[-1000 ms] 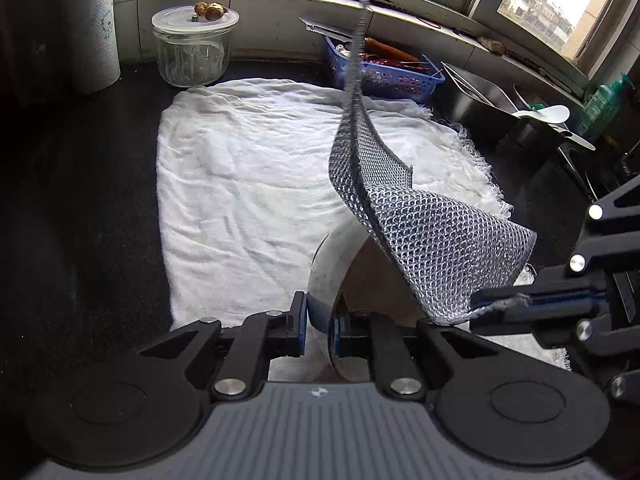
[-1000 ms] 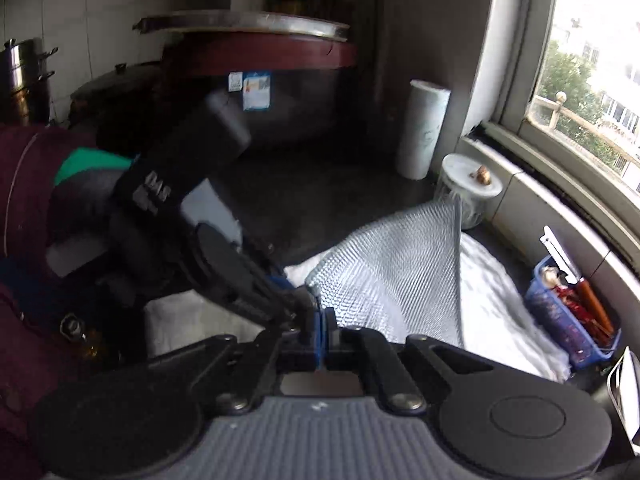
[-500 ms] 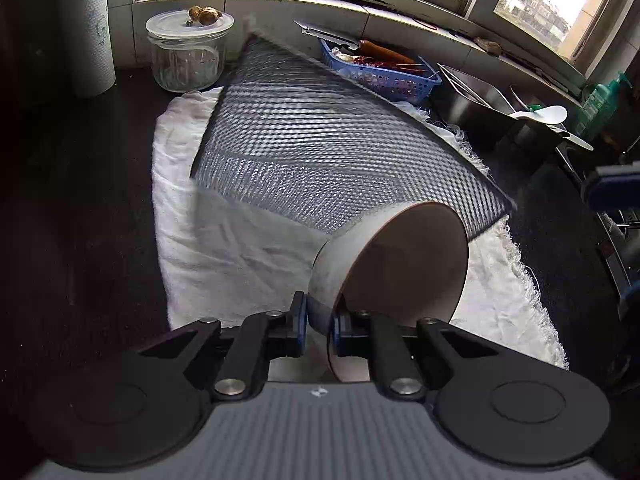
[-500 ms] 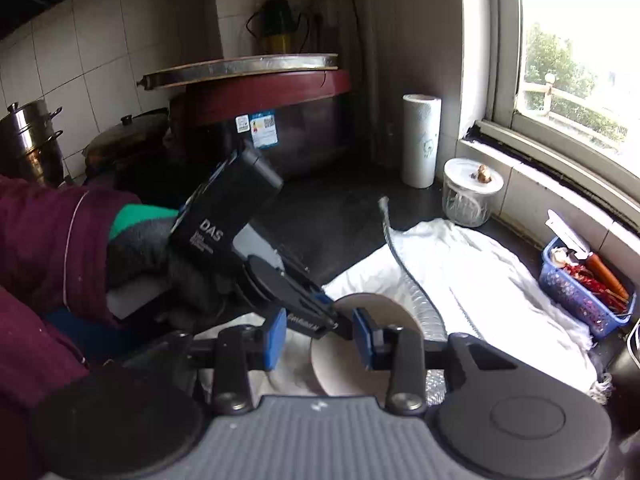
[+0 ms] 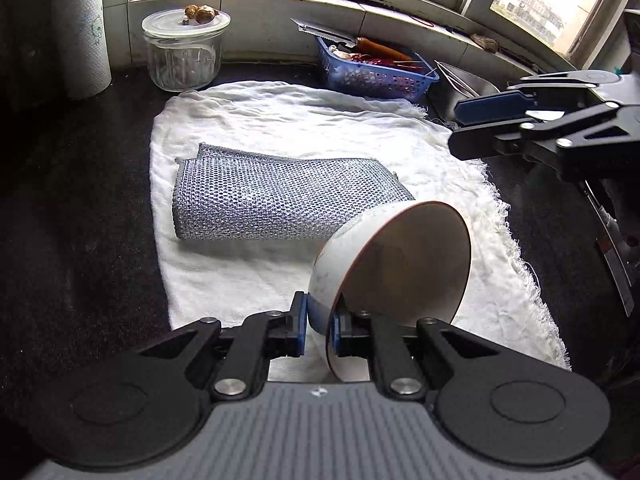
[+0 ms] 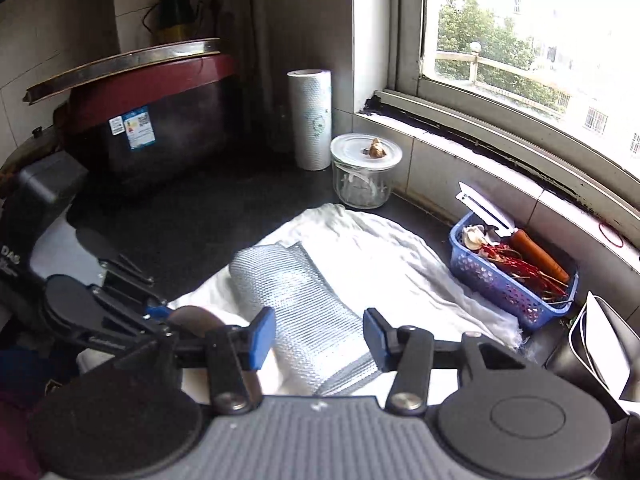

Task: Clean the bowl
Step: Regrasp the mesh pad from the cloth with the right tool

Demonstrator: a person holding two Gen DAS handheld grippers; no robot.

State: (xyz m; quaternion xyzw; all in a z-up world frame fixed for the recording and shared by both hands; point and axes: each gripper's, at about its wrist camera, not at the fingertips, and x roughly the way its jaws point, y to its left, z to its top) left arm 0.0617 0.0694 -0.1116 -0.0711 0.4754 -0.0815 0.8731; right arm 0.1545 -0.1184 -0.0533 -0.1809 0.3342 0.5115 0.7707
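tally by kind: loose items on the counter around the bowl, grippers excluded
Bowl: 1
Mesh scrub cloth: 1
White towel: 1
Glass jar: 1
Paper towel roll: 1
Blue basket: 1
Total: 6

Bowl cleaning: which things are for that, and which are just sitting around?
For the job: bowl, pinched in the left gripper; mesh scrubbing cloth, dropped on the white towel.

Lying about: glass jar, blue basket, paper roll.
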